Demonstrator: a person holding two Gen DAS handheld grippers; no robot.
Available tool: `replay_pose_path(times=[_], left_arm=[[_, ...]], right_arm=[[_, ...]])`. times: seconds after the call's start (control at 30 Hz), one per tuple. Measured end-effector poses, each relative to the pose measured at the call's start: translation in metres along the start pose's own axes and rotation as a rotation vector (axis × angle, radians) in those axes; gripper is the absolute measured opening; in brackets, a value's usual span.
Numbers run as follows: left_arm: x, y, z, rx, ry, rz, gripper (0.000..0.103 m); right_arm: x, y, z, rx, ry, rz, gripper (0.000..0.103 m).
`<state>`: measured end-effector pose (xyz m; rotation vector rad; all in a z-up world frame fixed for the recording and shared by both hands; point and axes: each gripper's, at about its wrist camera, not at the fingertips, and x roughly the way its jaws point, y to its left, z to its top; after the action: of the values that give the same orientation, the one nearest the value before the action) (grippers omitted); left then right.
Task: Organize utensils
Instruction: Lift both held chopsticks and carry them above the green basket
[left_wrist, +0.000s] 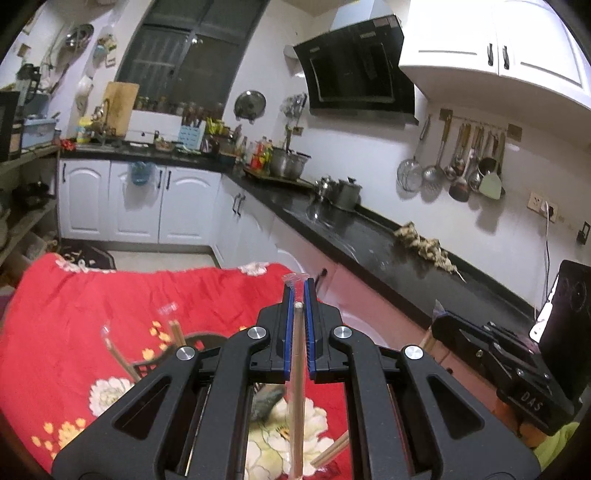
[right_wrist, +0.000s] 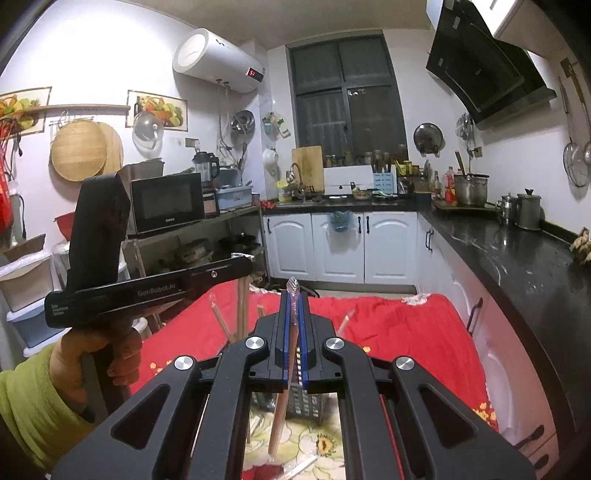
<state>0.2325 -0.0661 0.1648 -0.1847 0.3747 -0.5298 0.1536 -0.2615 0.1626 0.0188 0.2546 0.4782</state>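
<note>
Left wrist view: the left gripper (left_wrist: 299, 295) has its jaws clenched on a wrapped chopstick pair (left_wrist: 296, 387), whose wood hangs down below the jaws over the red floral cloth (left_wrist: 92, 295) covering the desk. A dark slotted basket (left_wrist: 192, 345) sits on the cloth to the left of these jaws, with several wrapped chopsticks (left_wrist: 175, 330) standing in it. A loose chopstick (left_wrist: 330, 448) lies on the cloth just right of the held one.

Right wrist view: the right gripper (right_wrist: 294, 299) is likewise clenched on its own wrapped chopstick (right_wrist: 286, 387), the wrapper tip poking past the jaws, with the basket (right_wrist: 303, 402) directly beneath.

Judgement: the carry step is in hand, each piece lifted clear of the cloth. Next, each stick needs lining up over the basket's mouth, tipping near upright, lowering in, then release. Loose pieces remain to collect.
</note>
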Motion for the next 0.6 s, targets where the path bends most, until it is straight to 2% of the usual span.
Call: replay_pose_path(times=[0.33,0.6], left_arm=[[-0.016,0.015,0.03,0.025,-0.095,0.09,0.003],[-0.016,0.033,0.05,0.053,-0.191,0.238,0.003]], right_arm=[[0.02,0.017,0.032,-0.042,-0.047,0.013,0.004],[0.041,0.02,0.052,-0.076,-0.09,-0.025,0.004]])
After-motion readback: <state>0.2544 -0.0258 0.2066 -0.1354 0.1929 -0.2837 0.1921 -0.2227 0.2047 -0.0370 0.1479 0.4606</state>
